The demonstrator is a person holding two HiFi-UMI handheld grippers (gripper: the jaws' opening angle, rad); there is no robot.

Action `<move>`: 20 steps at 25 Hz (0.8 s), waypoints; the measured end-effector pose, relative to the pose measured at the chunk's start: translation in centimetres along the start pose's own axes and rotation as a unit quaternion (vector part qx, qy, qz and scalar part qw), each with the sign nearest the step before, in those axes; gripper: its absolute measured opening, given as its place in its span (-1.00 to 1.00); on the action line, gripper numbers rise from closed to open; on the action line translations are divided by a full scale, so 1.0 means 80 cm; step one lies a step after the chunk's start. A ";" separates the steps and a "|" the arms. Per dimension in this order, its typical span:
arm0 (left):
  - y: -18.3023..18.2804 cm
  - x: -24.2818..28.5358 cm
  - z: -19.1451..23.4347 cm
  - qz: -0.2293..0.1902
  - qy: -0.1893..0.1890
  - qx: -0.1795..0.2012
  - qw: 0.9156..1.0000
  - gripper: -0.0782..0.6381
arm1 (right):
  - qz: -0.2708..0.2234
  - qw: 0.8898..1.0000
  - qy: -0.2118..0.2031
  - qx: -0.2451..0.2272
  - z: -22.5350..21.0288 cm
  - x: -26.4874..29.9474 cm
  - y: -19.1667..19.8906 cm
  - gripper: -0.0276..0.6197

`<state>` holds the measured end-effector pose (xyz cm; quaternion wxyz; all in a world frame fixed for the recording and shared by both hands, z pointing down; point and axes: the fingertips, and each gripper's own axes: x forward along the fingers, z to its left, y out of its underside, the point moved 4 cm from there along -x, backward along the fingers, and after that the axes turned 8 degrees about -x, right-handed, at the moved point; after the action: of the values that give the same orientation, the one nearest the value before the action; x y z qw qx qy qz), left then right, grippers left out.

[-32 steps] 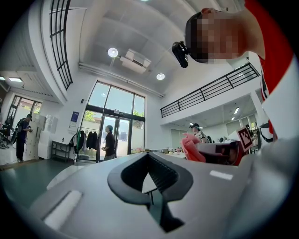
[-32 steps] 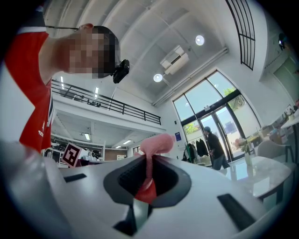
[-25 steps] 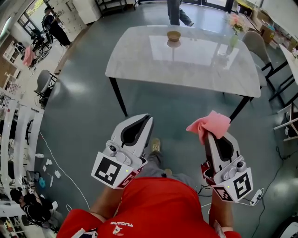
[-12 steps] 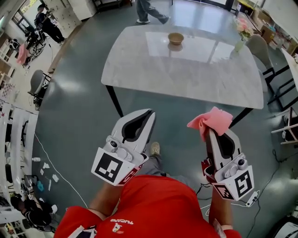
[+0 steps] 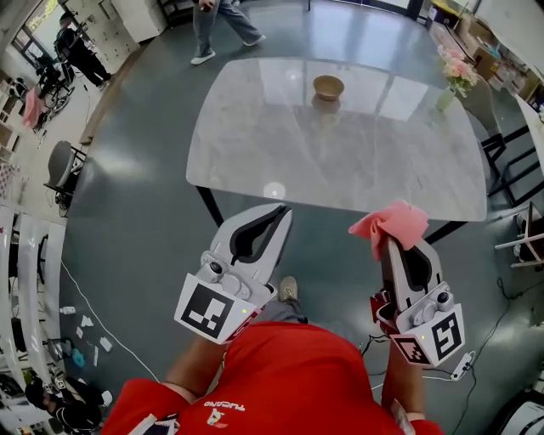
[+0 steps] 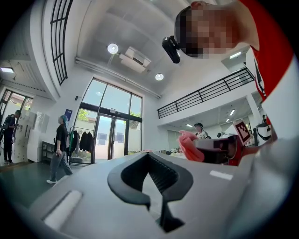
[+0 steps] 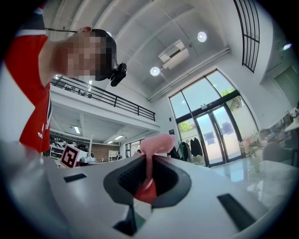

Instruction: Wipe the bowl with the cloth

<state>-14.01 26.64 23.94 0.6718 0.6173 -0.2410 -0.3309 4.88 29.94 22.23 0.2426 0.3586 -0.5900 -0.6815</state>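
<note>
A small tan bowl (image 5: 328, 87) stands on the far part of a white marble table (image 5: 255, 153) ahead of me in the head view. My right gripper (image 5: 393, 240) is shut on a pink cloth (image 5: 390, 223), which bunches above its tips, short of the table's near edge. The cloth (image 7: 156, 145) also shows pinched between the jaws in the right gripper view. My left gripper (image 5: 274, 212) is shut with nothing in it, tips at the table's near edge. Both point up and forward. From the left gripper view the cloth (image 6: 189, 145) shows at the right.
A vase of pink flowers (image 5: 456, 75) stands at the table's far right corner. Chairs (image 5: 518, 161) are at the right, another chair (image 5: 59, 166) at the left. A person (image 5: 217, 21) walks beyond the table; another person (image 5: 75, 47) stands far left. Scraps lie on the floor (image 5: 85, 327).
The table has come closer and lower in the head view, as I walk toward it. The person beyond the table has walked left. Both grippers keep their pose.
</note>
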 end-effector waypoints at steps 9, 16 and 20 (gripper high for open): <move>0.000 0.032 0.063 0.019 0.016 0.006 1.000 -0.76 | 0.005 1.000 0.015 -0.009 -0.016 0.069 0.012 -0.86; 0.002 0.049 0.086 0.018 0.027 -0.005 0.999 -0.76 | 0.014 1.000 0.022 -0.014 -0.025 0.091 0.021 -0.86; 0.004 0.057 0.090 0.018 0.027 -0.007 0.999 -0.76 | 0.015 1.000 0.021 -0.016 -0.031 0.096 0.022 -0.86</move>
<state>-16.17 18.46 24.74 0.6882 0.6169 -0.2315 -0.3036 1.87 22.28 22.31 0.2714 0.3601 -0.5791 -0.6792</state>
